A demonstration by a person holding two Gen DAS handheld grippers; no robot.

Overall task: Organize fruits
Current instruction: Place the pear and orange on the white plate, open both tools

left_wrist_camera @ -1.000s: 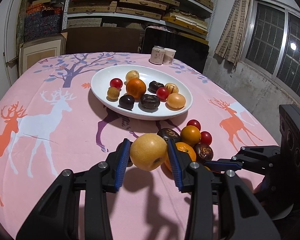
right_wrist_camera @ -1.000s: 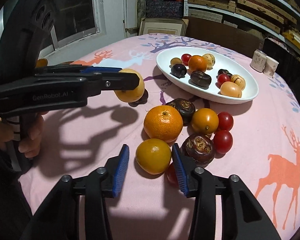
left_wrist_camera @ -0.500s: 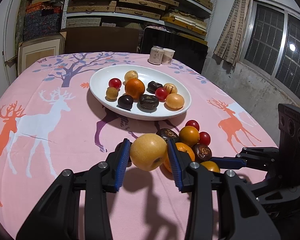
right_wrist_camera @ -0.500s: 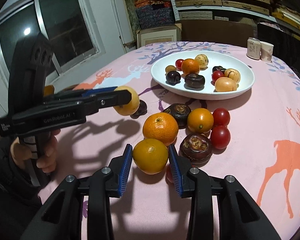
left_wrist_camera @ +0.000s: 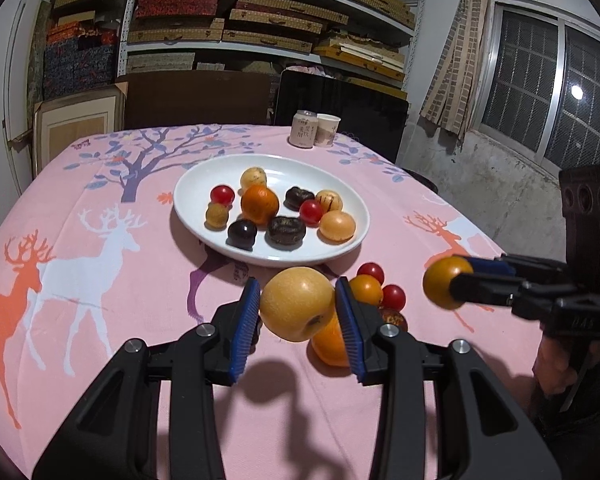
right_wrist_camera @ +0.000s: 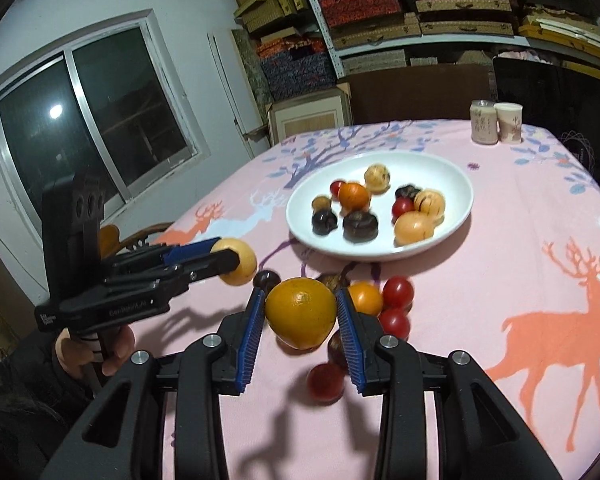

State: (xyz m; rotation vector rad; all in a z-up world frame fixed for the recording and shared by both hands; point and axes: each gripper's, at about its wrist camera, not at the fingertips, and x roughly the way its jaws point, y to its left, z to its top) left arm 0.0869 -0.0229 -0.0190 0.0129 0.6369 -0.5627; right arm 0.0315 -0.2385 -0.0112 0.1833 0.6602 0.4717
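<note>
My left gripper is shut on a yellow apple and holds it above the table, short of the white plate. My right gripper is shut on an orange, lifted above the loose pile. The plate holds several fruits: an orange, cherry tomatoes, dark fruits and yellow ones. The loose pile on the pink cloth includes an orange, a small orange fruit and tomatoes. The right gripper with its orange also shows in the left wrist view.
A can and a paper cup stand at the table's far edge. A red fruit and a dark fruit lie under my right gripper. Shelves with boxes and a chair stand behind the table.
My right gripper closed on the orange and lifted it off the cloth. My left gripper with the apple rose slightly toward the plate.
</note>
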